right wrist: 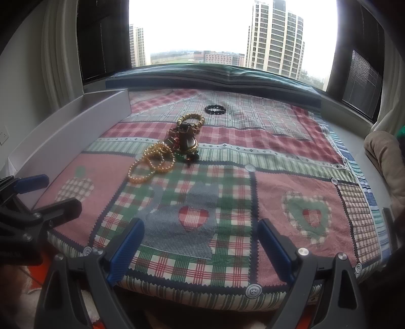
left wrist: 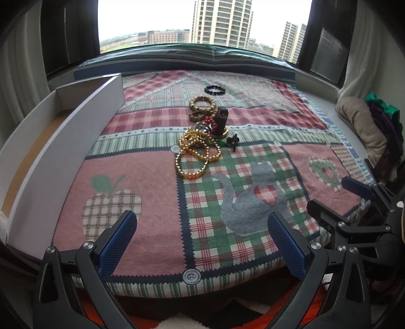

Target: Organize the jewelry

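Jewelry pile w/ gold bead necklace [left wrist: 196, 157] frame centre on patchwork quilt [left wrist: 141, 202]; white cardboard box [left wrist: 76, 141] left. Left gripper [left wrist: 202, 243], right gripper [right wrist: 200, 249] both spread wide, empty.

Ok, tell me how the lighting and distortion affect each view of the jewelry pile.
Left wrist view: the bright window blows out the sky; fisheye bends the white cardboard tray; the gold bead necklace reads sharp. Right wrist view: same backlight, dark corners, and the patchwork checked cloth looks softer near the open right tool.

Patchwork cloth [left wrist: 152, 182] carries jewelry pile [left wrist: 202, 134], black bracelet [left wrist: 215, 89].
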`<state>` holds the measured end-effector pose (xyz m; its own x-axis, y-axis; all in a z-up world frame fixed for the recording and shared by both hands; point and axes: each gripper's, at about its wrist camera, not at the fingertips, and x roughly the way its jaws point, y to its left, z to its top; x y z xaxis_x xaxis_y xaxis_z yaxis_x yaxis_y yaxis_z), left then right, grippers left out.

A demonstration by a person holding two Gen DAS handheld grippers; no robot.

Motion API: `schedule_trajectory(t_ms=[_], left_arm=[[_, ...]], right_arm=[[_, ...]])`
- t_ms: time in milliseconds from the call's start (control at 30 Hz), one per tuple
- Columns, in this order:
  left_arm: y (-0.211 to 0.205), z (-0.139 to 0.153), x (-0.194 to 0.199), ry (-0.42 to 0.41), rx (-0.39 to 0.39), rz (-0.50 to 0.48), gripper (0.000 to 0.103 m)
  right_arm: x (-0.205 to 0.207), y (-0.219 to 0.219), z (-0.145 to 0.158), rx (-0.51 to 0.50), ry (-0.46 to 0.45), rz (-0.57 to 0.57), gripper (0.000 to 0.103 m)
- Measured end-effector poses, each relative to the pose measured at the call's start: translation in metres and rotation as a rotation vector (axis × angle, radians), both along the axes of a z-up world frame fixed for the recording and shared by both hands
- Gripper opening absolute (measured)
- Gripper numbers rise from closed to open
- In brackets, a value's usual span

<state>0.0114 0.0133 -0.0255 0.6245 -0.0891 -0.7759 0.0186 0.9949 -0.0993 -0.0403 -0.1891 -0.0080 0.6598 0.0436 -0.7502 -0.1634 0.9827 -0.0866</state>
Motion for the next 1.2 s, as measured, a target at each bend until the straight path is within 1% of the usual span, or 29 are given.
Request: schedule_trajectory(t_ms=[200,333,367,467,567,667,767,833,867,900,933,967,1000,1033,1067,1200], left_arm=[[0.009,-0.005,0.008,0.026,-0.039,0.011,0.102],[0.019,-0.007,0.023,0.026,-0.070,0.002,0.102],[0.021,-0.008,0.030,0.019,-0.065,-0.004,0.102],[0.023,-0.016,0.057,0.011,-0.006,-0.007,0.102],[0.025,-0.032,0.092,0.044,-0.003,-0.009,0.102],[0.023,-0.046,0.126,0.048,-0.014,-0.017,0.101],[0.019,-0.067,0.159,0.065,0.013,-0.010,0.091],[0.017,-0.086,0.179,0.105,0.047,0.005,0.080],[0.017,-0.095,0.186,0.128,0.060,0.015,0.076],[0.017,-0.103,0.191,0.143,0.070,0.024,0.069],[0.016,-0.104,0.191,0.108,0.094,0.030,0.067],[0.014,-0.104,0.191,0.084,0.112,0.017,0.058],[0.012,-0.102,0.190,0.069,0.101,-0.012,0.029],[0.010,-0.100,0.189,0.077,0.100,-0.022,0.006],[0.012,-0.097,0.187,0.087,0.097,-0.014,0.006],[0.037,-0.067,0.163,0.050,-0.026,0.005,0.005]], right_arm=[[0.002,0.000,-0.001,0.001,0.004,0.005,0.093],[0.004,0.000,-0.003,0.007,0.013,0.005,0.093],[0.004,-0.001,-0.004,0.010,0.015,0.004,0.093],[0.005,-0.002,-0.006,0.017,0.022,0.004,0.093],[0.004,-0.004,-0.008,0.025,0.024,0.003,0.093],[0.005,-0.008,-0.009,0.034,0.028,-0.008,0.093],[0.007,-0.014,-0.012,0.044,0.033,-0.023,0.093],[0.008,-0.018,-0.013,0.051,0.037,-0.030,0.093],[0.009,-0.020,-0.013,0.054,0.039,-0.034,0.093],[0.009,-0.022,-0.014,0.057,0.041,-0.038,0.093],[0.009,-0.024,-0.014,0.059,0.042,-0.042,0.093],[0.010,-0.026,-0.015,0.062,0.044,-0.047,0.093],[0.011,-0.029,-0.016,0.064,0.048,-0.053,0.093],[0.013,-0.031,-0.018,0.067,0.053,-0.059,0.093],[0.015,-0.033,-0.019,0.070,0.060,-0.065,0.093],[0.018,-0.037,-0.022,0.079,0.071,-0.077,0.093]])
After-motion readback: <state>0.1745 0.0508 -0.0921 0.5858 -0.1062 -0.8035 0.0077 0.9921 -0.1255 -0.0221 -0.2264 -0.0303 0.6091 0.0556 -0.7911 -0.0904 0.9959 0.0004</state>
